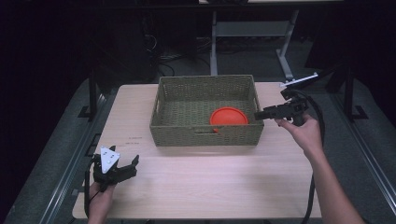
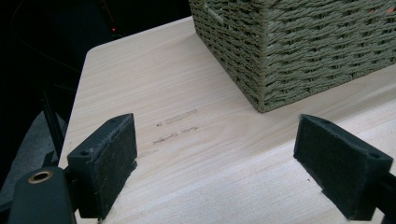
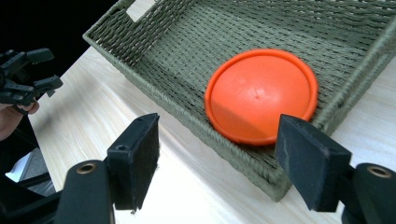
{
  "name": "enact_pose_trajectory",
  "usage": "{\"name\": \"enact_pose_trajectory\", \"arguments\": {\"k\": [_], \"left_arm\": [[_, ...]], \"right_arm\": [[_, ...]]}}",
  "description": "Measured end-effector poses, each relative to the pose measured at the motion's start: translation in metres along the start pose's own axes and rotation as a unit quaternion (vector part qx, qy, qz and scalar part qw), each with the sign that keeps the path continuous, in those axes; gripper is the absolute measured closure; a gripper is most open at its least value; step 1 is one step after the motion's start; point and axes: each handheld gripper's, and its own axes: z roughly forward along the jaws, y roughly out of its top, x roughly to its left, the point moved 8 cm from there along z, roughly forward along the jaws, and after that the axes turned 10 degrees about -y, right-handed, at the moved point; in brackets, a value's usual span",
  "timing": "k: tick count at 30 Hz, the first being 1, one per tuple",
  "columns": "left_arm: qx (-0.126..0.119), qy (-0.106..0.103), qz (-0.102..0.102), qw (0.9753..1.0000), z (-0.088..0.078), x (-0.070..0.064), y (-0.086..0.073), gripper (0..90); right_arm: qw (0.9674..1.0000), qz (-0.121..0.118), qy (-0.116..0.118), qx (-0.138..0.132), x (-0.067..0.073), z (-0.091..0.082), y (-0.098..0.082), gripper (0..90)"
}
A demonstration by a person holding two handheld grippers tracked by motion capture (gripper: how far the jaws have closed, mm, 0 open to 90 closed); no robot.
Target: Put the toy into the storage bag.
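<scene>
Orange plate [image 1: 228,116] lies tilted in basket [image 1: 177,125].

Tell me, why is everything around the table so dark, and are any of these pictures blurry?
High view: light falls on the table and basket; the room around them is dim and slightly soft. Left gripper view: the weave is sharp, the background black. Right gripper view: the orange disc is bright and crisp, the tabletop at the right washes out pale, and the other gripper is dim.

Orange disc in the woven basket

The round orange disc [image 1: 228,115] lies tilted against the near right wall of the green woven basket [image 1: 205,84], which sits toward the table's [image 1: 187,186] far edge.
</scene>
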Motion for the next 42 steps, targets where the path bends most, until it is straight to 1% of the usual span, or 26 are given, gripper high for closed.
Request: {"name": "enact_pose_trajectory", "arguments": {"k": [3,4,7,10,13,18,21,24,28,33,34,36,40,42], "left_arm": [[0.0,0.002,0.0,1.0,0.0,0.001,0.0,12.8],[-0.003,0.002,-0.002,1.0,0.0,0.001,0.0,12.8],[0.0,0.003,-0.001,1.0,0.0,0.001,-0.001,12.8],[0.002,0.002,0.002,1.0,0.0,0.001,-0.001,12.8],[0.003,0.002,0.002,1.0,0.0,0.001,-0.001,12.8],[0.002,0.003,0.001,1.0,-0.001,0.001,-0.001,12.9],[0.0,0.003,-0.001,1.0,0.0,0.001,-0.001,12.8],[0.002,0.004,0.001,1.0,0.0,0.001,-0.001,12.8],[0.003,0.005,0.001,1.0,-0.001,0.001,-0.001,12.8],[0.003,0.004,0.002,1.0,0.0,0.001,-0.001,12.9],[0.007,0.004,0.006,0.9999,-0.001,0.001,-0.002,12.8],[0.001,0.004,0.002,1.0,0.0,0.0,-0.001,12.9],[0.003,0.005,-0.001,1.0,0.0,0.0,-0.002,12.8],[0.0,0.004,-0.002,1.0,0.001,-0.001,-0.002,12.8]], "right_arm": [[0.9999,-0.008,-0.01,0.002,-0.003,-0.003,-0.007,29.4],[1.0,-0.006,-0.008,0.0,-0.003,-0.004,-0.009,29.4],[1.0,-0.006,-0.006,-0.004,-0.005,-0.008,-0.015,29.3],[0.9999,0.0,0.004,-0.009,-0.005,-0.013,-0.02,29.0],[0.9998,0.0,0.004,-0.019,-0.004,-0.018,-0.025,29.1],[0.9998,-0.003,0.006,-0.02,-0.002,-0.024,-0.036,28.7],[0.9997,-0.005,0.001,-0.022,-0.002,-0.027,-0.043,28.6],[0.9997,-0.002,-0.006,-0.025,-0.006,-0.03,-0.051,27.8],[0.9995,0.005,-0.005,-0.03,-0.009,-0.034,-0.061,27.7],[0.9994,0.014,-0.009,-0.031,-0.016,-0.038,-0.073,27.7],[0.9993,0.016,-0.009,-0.032,-0.018,-0.039,-0.076,28.1],[0.9992,0.019,-0.011,-0.033,-0.021,-0.039,-0.081,28.5],[0.9992,0.025,-0.014,-0.027,-0.025,-0.037,-0.093,28.3],[0.9993,0.027,-0.013,-0.024,-0.026,-0.035,-0.098,28.1]]}}
